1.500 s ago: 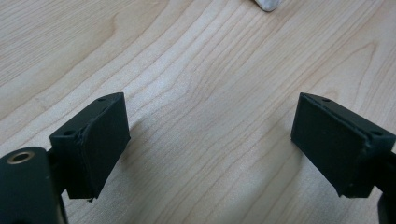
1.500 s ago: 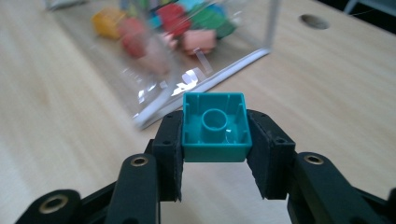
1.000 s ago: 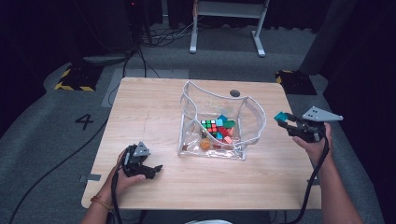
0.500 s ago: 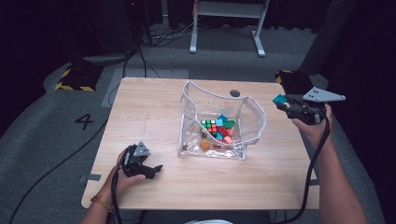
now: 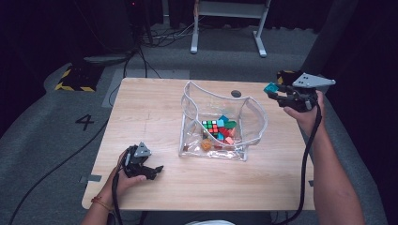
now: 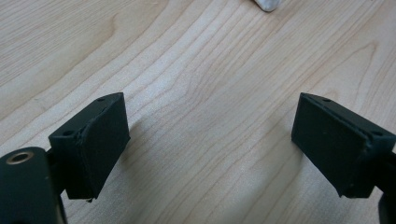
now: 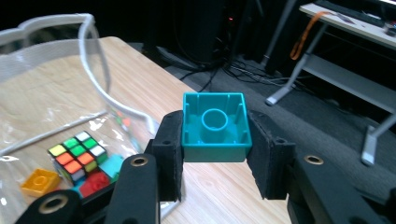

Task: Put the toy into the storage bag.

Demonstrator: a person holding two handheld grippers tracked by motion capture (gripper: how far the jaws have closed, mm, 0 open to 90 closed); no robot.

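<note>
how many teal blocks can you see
3, maybe more hidden: one block gripped in the right tongs, two in the clear bag, one at the pile's far edge, another beside the cube.

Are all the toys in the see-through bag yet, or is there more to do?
Mostly done: the clear bag already holds a puzzle cube and several bricks. The right gripper is clamped on a teal block, held up beside the bag, not yet dropped in. The left gripper rests open on the table.

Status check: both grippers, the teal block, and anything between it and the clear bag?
Right gripper shut on teal block, beside clear bag. Left gripper open over table. Path to bag unobstructed.
</note>
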